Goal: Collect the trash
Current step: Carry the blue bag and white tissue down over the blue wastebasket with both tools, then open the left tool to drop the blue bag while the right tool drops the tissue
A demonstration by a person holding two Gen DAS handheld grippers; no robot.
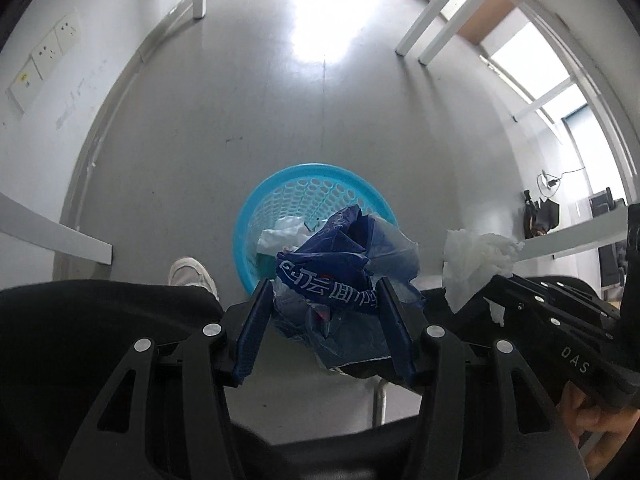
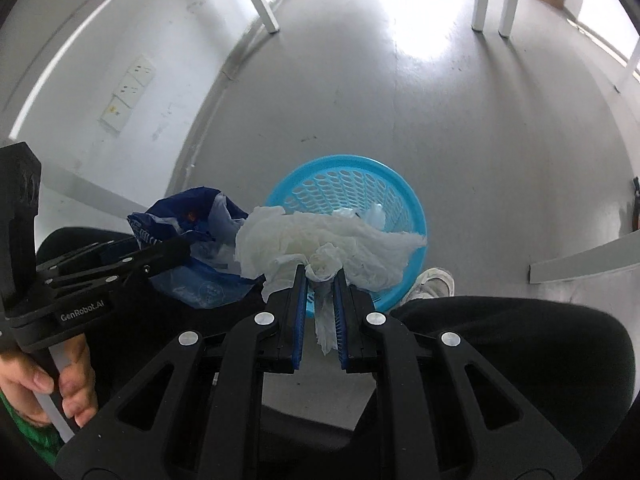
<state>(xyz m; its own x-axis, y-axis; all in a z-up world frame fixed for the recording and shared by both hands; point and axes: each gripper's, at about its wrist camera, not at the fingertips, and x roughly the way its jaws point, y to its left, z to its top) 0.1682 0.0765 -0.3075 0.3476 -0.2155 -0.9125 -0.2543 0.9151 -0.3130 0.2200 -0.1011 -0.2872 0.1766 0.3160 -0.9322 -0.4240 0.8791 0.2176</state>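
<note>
The left tongs (image 1: 326, 296) were clenched on a crumpled blue plastic bag (image 1: 340, 264) with white printed characters, which was pressed between the two blue pads (image 1: 254, 334). Part of the bag bulged out beyond the fingertips, and a paler, half-transparent part hung below them. Just beyond these tongs, on the grey floor (image 1: 240, 100), a blue perforated basket (image 1: 276, 190) was seen, and some white and clear scraps lay inside it.

The right tongs (image 2: 320, 276) were clenched on a wad of white tissue paper (image 2: 320, 240). A narrow strip of the tissue ran down between the pads (image 2: 301, 320), while the larger crumpled part spread out beyond the fingertips, in front of the basket's (image 2: 400, 184) near rim. In the right wrist view the plastic bag (image 2: 192, 216) was held just to the left of the tissue, and whether the two touched could not be told.

A white shoe (image 2: 434, 284) was seen on the floor beside the basket, to the right of the right tongs.
</note>
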